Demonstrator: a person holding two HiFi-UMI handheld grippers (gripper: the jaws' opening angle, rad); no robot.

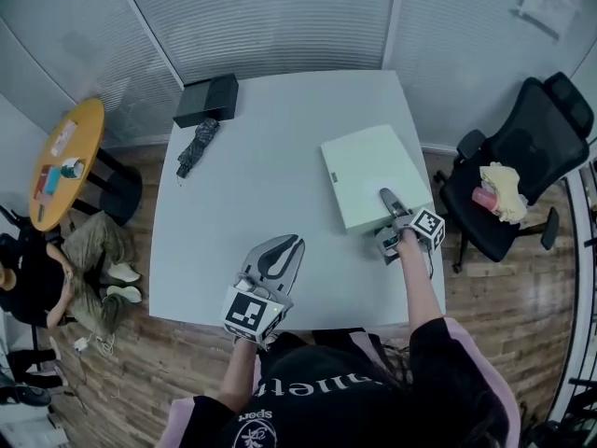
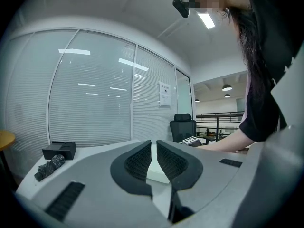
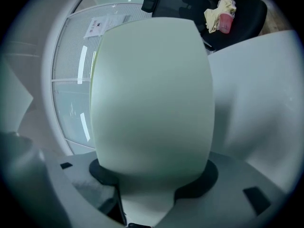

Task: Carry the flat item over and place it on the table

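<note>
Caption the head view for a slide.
Right gripper grips the pale flat box over the white table; left gripper empty.

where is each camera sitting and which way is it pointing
Head view: on the person's head, facing steeply down at the white table; the left arm, right arm, dark shirt, left gripper and right gripper show.
Left gripper view: on the left gripper, facing across the table toward the blinds and office chair; its empty jaws and the right arm show.
Right gripper view: on the right gripper, facing along the pale green box clamped in its jaws; no body shows.
Shared: the office chair appears in all three.
</note>
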